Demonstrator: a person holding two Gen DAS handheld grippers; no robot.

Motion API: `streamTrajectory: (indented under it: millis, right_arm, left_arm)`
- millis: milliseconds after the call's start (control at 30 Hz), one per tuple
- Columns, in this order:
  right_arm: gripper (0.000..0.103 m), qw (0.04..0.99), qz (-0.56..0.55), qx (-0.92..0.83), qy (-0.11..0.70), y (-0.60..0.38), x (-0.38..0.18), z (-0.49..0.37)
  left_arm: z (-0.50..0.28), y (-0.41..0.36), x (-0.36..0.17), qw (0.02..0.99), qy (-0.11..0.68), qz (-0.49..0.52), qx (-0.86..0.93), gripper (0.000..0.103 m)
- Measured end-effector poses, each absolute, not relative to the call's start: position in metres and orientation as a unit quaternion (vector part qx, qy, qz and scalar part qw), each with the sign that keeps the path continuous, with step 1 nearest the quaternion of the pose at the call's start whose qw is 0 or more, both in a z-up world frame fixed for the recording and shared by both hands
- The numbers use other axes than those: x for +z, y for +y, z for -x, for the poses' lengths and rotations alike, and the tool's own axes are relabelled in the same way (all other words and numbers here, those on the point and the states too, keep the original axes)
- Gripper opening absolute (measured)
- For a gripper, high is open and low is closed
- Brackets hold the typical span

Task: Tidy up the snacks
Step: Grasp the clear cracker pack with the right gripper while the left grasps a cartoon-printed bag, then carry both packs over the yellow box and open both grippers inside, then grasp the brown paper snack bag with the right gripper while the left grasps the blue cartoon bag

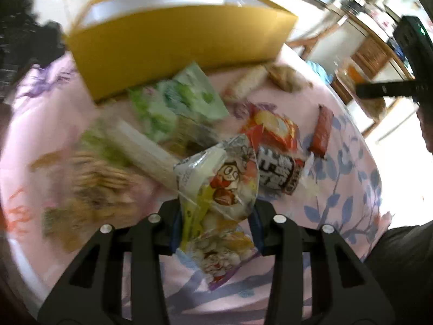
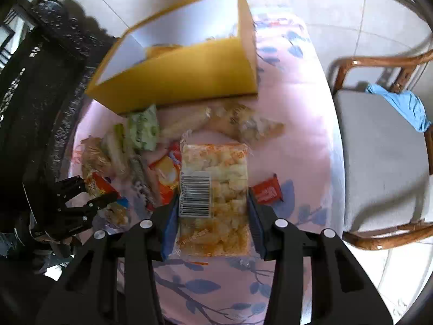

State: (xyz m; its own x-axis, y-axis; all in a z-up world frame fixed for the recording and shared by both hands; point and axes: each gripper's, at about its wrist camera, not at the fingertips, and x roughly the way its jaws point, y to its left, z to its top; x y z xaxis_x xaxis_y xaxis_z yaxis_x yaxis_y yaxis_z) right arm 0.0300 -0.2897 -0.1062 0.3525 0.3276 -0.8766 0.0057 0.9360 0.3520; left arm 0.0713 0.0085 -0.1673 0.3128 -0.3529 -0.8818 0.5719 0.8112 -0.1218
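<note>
My left hand-held gripper [image 1: 216, 224] was clamped on a cartoon snack bag [image 1: 216, 187], lifted above the bench [image 1: 351, 189], the bag sticking up between the pads and hanging crumpled below them. My right hand-held gripper [image 2: 213, 219] was clamped on a clear puff pack [image 2: 215, 189], barcode side up, held flat over the pink floral cloth. The yellow box [image 2: 184, 75] stood open at the far side of the bench, white inside, with something yellowish in it that I couldn't identify. The loose snacks lay between the box and my grippers: a green bag [image 1: 184, 100] just in front of the box wall, a red chip bag [image 1: 273, 132] near the middle, a red bar [image 2: 266, 191] by itself just right of the puff pack, and a pale bag [image 2: 249, 124] near the box's right corner. The left-wrist view was blurred. A chair [image 2: 379, 149] stood right of the bench.
</note>
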Motion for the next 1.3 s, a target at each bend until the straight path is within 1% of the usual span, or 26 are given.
streamTrajectory:
  millis: [167,300,400,567,700,767,900,967,1000,1033,1067,1100,1167,1233,1300]
  right_arm:
    - [0.046,0.823,-0.159,0.120,0.532,-0.285,-0.087,-0.026]
    - [0.046,0.847,-0.138,0.142,0.493,-0.273,-0.063,-0.033]
    - [0.046,0.876,-0.116,0.160,0.439,-0.265,-0.035,-0.049]
    - [0.046,0.917,-0.105,0.179,0.342,-0.253,-0.006,-0.098]
    - [0.046,0.921,-0.126,0.162,0.331,-0.250,-0.011,-0.151]
    - [0.046,0.924,-0.115,0.144,0.334,-0.246,-0.015,-0.168]
    - [0.046,0.916,-0.117,0.138,0.358,-0.247,-0.027,-0.192]
    - [0.046,0.915,-0.096,0.135,0.368,-0.245,-0.029,-0.200]
    - [0.048,0.915,-0.084,0.133,0.371,-0.242,-0.029,-0.201]
    - [0.070,0.916,-0.071,0.126,0.373,-0.241,-0.027,-0.202]
    - [0.094,0.919,-0.067,0.120,0.369,-0.244,-0.024,-0.201]
    - [0.102,0.925,-0.067,0.118,0.356,-0.247,-0.022,-0.195]
    - [0.102,0.928,-0.054,0.122,0.347,-0.255,-0.018,-0.184]
    - [0.102,0.927,-0.028,0.118,0.354,-0.265,-0.020,-0.165]
    - [0.102,0.916,0.002,0.141,0.375,-0.275,-0.031,-0.138]
  left_arm:
    - [-0.079,0.028,-0.126,0.832,0.494,-0.063,-0.246,0.040]
    - [-0.095,0.029,-0.098,0.857,0.467,-0.077,-0.201,0.040]
    - [-0.122,0.024,-0.074,0.890,0.426,-0.046,-0.159,0.040]
    - [-0.162,-0.009,-0.041,0.931,0.349,-0.052,-0.096,0.041]
    - [-0.212,-0.035,-0.036,0.934,0.342,-0.075,-0.074,0.041]
    - [-0.228,-0.042,-0.036,0.933,0.340,-0.091,-0.069,0.041]
    - [-0.248,-0.048,-0.042,0.929,0.350,-0.094,-0.079,0.041]
    - [-0.254,-0.051,-0.046,0.926,0.355,-0.103,-0.083,0.042]
    - [-0.257,-0.052,-0.048,0.924,0.357,-0.113,-0.083,0.046]
    - [-0.259,-0.054,-0.051,0.924,0.354,-0.124,-0.069,0.068]
    - [-0.259,-0.054,-0.051,0.929,0.345,-0.128,-0.043,0.101]
    - [-0.254,-0.049,-0.049,0.940,0.317,-0.126,0.004,0.101]
    - [-0.246,-0.040,-0.046,0.949,0.299,-0.105,0.014,0.101]
    - [-0.240,-0.025,-0.047,0.944,0.322,-0.074,-0.003,0.101]
    - [-0.232,-0.014,-0.052,0.939,0.338,-0.069,0.002,0.101]
